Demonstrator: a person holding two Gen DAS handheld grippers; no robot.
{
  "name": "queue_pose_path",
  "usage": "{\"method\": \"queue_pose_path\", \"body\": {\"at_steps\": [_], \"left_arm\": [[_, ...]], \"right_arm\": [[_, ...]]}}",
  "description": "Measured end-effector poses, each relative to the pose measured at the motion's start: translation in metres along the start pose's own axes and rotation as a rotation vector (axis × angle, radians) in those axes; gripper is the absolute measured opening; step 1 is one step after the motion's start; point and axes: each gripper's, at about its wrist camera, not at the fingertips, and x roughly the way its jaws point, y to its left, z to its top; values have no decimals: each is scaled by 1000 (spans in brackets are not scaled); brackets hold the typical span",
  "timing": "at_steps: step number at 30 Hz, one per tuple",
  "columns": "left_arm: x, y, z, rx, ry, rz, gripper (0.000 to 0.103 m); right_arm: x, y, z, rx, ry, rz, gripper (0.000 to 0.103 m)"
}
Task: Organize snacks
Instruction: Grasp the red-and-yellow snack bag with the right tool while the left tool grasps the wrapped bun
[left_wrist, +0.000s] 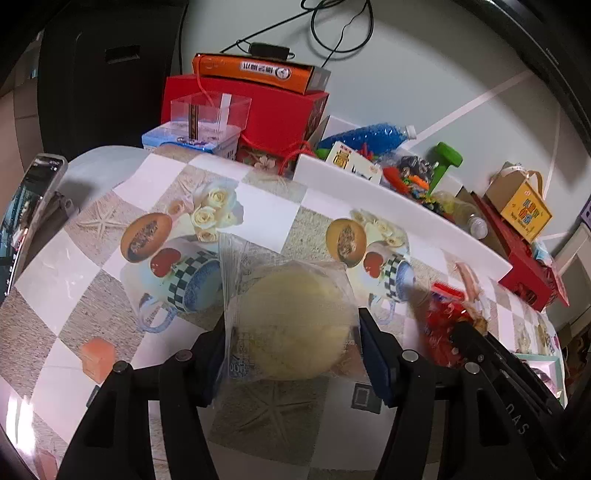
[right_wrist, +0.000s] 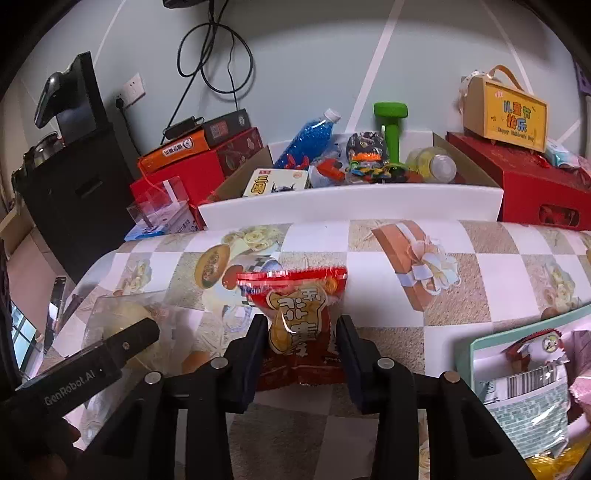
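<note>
The left hand-held gripper (left_wrist: 291, 354) clamps a clear-wrapped yellow cake (left_wrist: 291, 325); the right hand-held gripper (right_wrist: 301, 354) pinches a red snack packet (right_wrist: 299, 325). Both are held above the table (right_wrist: 480, 273), probably bound for the teal tray (right_wrist: 480, 343) beside the right packet.

I'm counting two snack packs up: one clear-wrapped yellow cake (left_wrist: 291, 325), one red packet (right_wrist: 299, 325); one green dumbbell (right_wrist: 390, 125).

pastry packet (left_wrist: 291, 325) above counter (left_wrist: 74, 266), left of snack packet (right_wrist: 301, 325) | tray (right_wrist: 465, 350) at counter's right edge | cardboard box (right_wrist: 351, 203) behind counter, bottle (right_wrist: 310, 136) inside
</note>
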Motion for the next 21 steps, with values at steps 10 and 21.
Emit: {"method": "queue_pose_path", "body": {"at_steps": [10, 21], "left_arm": [[-15, 0, 4, -3, -37, -11, 64], [-25, -4, 6, 7, -60, -20, 64]], "right_arm": [[-15, 3, 6, -18, -27, 2, 40], [-31, -3, 11, -5, -48, -3, 40]]}}
